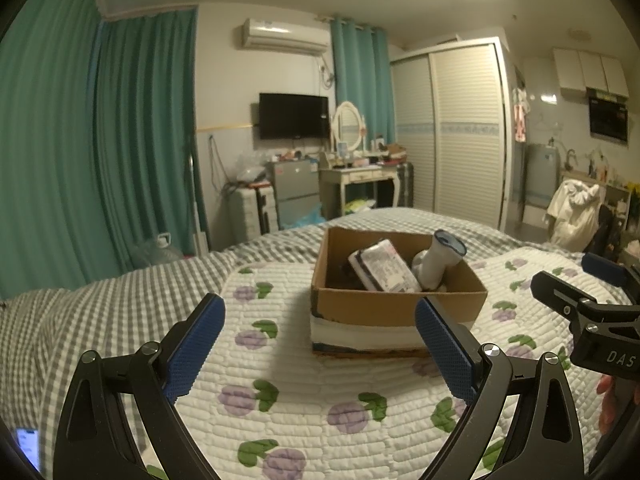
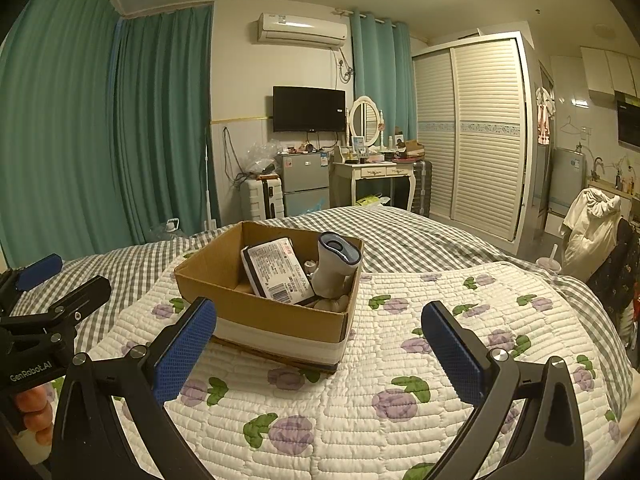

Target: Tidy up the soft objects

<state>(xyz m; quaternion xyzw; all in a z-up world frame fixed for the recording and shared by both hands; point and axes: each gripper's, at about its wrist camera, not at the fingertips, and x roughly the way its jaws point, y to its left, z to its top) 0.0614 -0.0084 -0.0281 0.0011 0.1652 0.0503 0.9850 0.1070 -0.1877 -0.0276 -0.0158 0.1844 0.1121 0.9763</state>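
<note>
An open cardboard box (image 1: 396,306) (image 2: 276,316) sits on a white quilt with purple flowers (image 1: 304,400) (image 2: 360,408) on the bed. Inside it lie a flat plastic-wrapped packet with a white label (image 1: 386,266) (image 2: 278,270), a rolled white sock with a blue cuff (image 1: 440,258) (image 2: 334,266) and some beige soft items (image 2: 334,303). My left gripper (image 1: 320,344) is open and empty, just in front of the box. My right gripper (image 2: 320,344) is open and empty, near the box's front right corner. Each gripper shows at the edge of the other's view.
A grey checked sheet (image 1: 100,312) (image 2: 420,236) covers the bed beyond the quilt. Teal curtains (image 1: 80,140), a small fridge (image 2: 306,188), a dressing table (image 2: 372,172) and a white wardrobe (image 2: 480,132) stand past the bed. A phone (image 1: 28,446) lies at the lower left.
</note>
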